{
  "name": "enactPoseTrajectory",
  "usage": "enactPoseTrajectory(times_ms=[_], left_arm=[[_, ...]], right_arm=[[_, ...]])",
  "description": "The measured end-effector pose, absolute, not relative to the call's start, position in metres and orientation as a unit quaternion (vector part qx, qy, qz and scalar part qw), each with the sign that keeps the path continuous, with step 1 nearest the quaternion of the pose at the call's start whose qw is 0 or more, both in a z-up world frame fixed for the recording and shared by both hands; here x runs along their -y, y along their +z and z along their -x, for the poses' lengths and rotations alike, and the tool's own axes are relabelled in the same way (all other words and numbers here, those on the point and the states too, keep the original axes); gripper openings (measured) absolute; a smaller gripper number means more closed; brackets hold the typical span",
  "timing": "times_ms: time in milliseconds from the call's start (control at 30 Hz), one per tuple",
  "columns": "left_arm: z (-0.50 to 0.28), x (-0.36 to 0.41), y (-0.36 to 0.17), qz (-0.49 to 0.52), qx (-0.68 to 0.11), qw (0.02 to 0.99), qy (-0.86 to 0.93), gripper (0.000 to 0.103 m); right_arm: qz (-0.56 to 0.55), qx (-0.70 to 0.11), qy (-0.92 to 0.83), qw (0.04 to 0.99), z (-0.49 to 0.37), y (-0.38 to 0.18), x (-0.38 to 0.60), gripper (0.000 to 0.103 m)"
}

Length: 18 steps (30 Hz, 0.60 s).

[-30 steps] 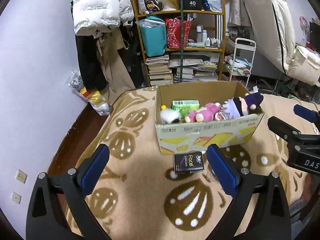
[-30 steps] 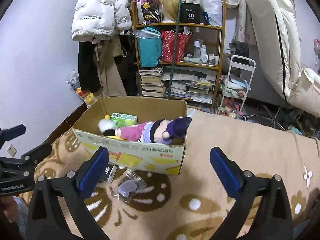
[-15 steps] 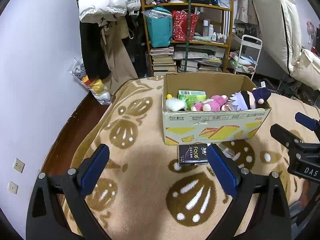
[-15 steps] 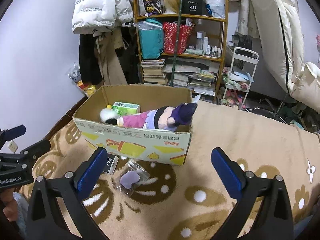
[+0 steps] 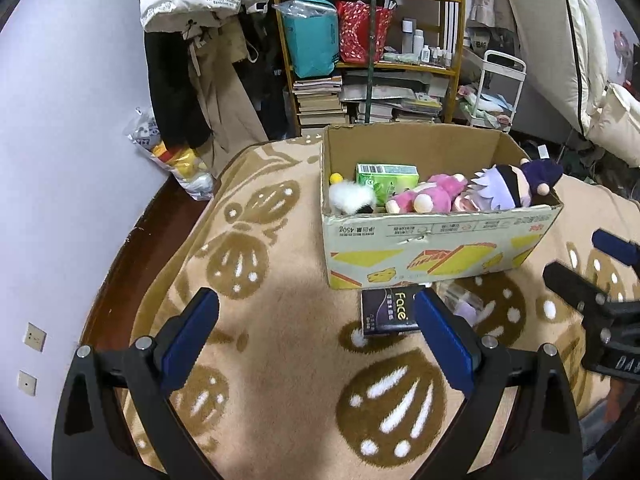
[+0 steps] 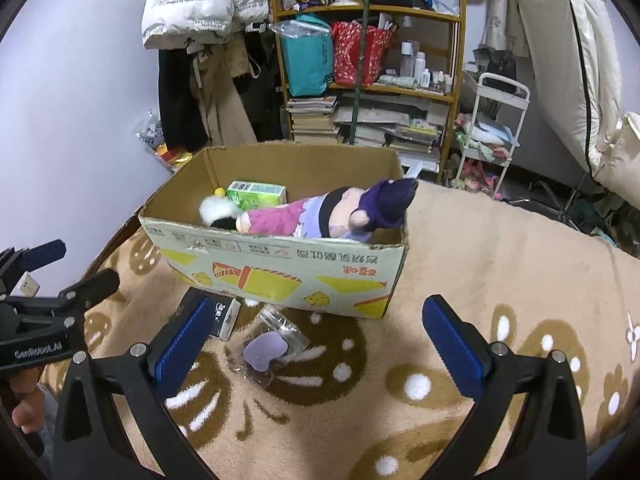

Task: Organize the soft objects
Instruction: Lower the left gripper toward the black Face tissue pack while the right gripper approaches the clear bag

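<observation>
An open cardboard box [image 5: 440,248] [image 6: 280,268] stands on the brown patterned blanket. It holds a pink and purple plush doll [image 5: 496,194] [image 6: 332,214], a white fluffy plush [image 5: 352,198] [image 6: 218,210] and a green tissue pack [image 5: 386,174] [image 6: 256,194]. A dark "Face" tissue pack [image 5: 386,312] [image 6: 224,314] and a clear bag with a purple item [image 6: 268,346] [image 5: 460,302] lie in front of the box. My left gripper [image 5: 316,336] and right gripper [image 6: 316,340] are open and empty, short of the box.
A wooden shelf [image 5: 372,40] with books and bags stands behind the box. Coats [image 5: 192,40] hang at the left wall. A white trolley [image 6: 492,128] and a propped mattress [image 6: 580,60] are at the right. A wooden floor strip [image 5: 132,248] borders the blanket at left.
Both grippers have pulled back and risen a little, so the box sits higher in view. The jaws stay open. Nothing on the blanket has moved.
</observation>
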State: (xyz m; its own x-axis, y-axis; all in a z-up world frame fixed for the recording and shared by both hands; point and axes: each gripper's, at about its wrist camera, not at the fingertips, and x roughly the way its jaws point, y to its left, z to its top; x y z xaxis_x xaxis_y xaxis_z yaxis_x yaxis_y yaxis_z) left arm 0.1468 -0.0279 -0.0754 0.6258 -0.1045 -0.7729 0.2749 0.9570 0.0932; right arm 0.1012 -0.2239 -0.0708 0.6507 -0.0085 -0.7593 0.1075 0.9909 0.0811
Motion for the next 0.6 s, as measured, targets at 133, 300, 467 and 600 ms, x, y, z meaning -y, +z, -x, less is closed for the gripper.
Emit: enactPoseTrajectory(times_ms=[133,300,467,600], left_arm=[[-0.159,0.033,-0.082,-0.100,-0.429,0.890,-0.114,0.097],[-0.173,0.039,-0.095,-0.097,-0.444,0.883,-0.117,0.097],[-0.185,0.045,-0.111,-0.097,-0.459,0.875,-0.123,0.097],[-0.194,0.048,-0.124,-0.094,-0.472,0.867,-0.129,0.097]], right_arm=[[-0.065,-0.432,-0.022,0.899,-0.108,-0.081,0.221,0.103],[-0.063,-0.450,-0.018,0.891,-0.115,-0.095,0.216,0.103],[-0.058,-0.463,-0.013,0.884,-0.124,-0.107,0.213,0.103],[-0.055,-0.475,-0.012,0.878,-0.128,-0.117,0.210,0.103]])
